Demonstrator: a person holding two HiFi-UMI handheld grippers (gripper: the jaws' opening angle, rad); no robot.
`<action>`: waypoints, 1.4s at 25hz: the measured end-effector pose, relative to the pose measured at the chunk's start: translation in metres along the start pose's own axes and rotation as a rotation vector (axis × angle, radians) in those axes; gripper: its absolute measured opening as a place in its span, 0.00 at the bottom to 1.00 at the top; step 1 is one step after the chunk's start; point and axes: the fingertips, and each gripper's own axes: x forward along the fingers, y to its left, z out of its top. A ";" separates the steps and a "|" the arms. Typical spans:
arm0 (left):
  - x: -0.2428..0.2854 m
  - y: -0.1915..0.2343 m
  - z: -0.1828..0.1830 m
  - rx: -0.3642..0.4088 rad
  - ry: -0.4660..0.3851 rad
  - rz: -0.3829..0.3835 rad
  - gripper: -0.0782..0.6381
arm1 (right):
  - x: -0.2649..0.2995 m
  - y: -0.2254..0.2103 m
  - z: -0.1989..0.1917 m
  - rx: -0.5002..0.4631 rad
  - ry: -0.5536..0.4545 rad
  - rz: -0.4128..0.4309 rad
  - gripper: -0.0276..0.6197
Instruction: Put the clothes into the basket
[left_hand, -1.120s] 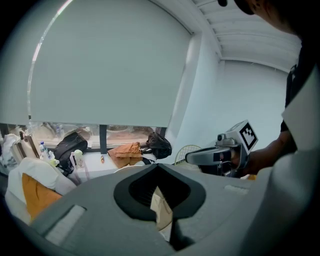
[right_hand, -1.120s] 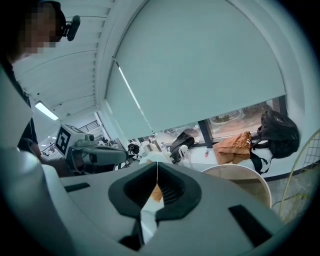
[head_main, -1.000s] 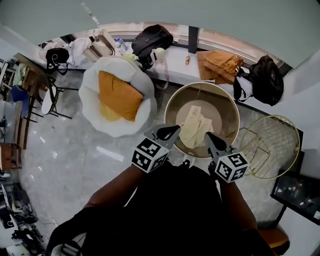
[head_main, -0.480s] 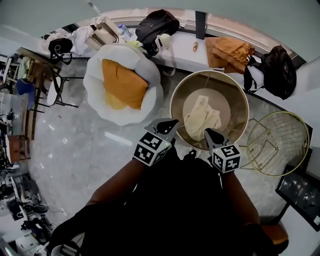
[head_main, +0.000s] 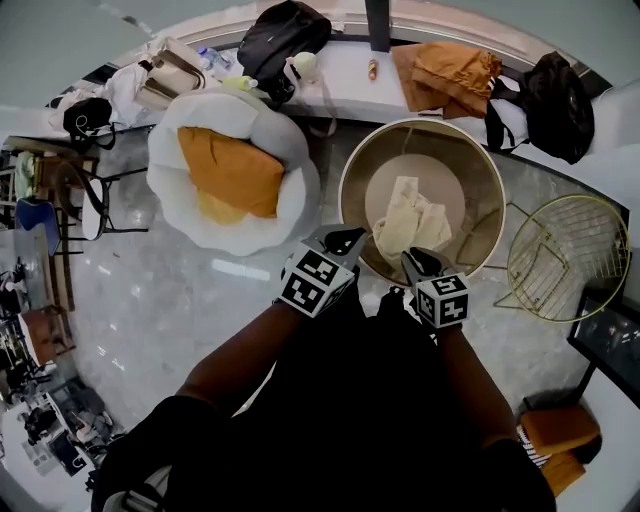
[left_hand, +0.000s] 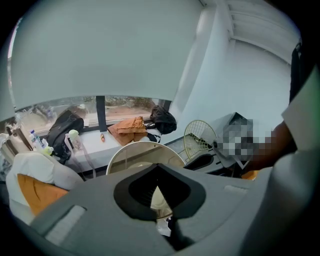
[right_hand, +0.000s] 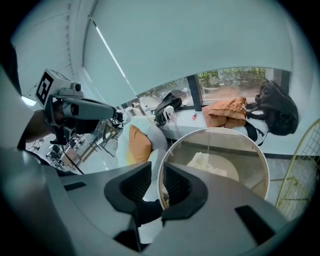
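While hovering at basket (head_main: 350, 180) rim, right claw (head_main: 418, 262) just parting and empty, left claw (head_main: 342, 240) pressed together: risk clipping rim, tipping basket, dumping cream cloth (head_main: 410, 222).

The cloth (head_main: 408, 222) is cream, inside a beige basket (head_main: 360, 185). An orange cushion (head_main: 228, 172) rests on a white beanbag (head_main: 300, 200). Orange clothes (head_main: 450, 72) and a black bag (head_main: 282, 35) sit on the white ledge (head_main: 345, 85). The wire basket (head_main: 565, 250) is gold.

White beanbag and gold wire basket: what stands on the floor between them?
The round tan basket, with a cream garment lying inside it. The head view shows this most plainly.
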 end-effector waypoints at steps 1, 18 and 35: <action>0.004 0.005 -0.002 0.000 0.007 -0.013 0.11 | 0.008 -0.001 -0.001 0.015 0.013 -0.010 0.18; 0.083 0.068 -0.067 0.025 0.189 -0.144 0.11 | 0.153 -0.054 -0.064 0.183 0.221 -0.166 0.32; 0.097 0.110 -0.095 -0.039 0.234 -0.164 0.11 | 0.252 -0.101 -0.138 0.239 0.401 -0.309 0.46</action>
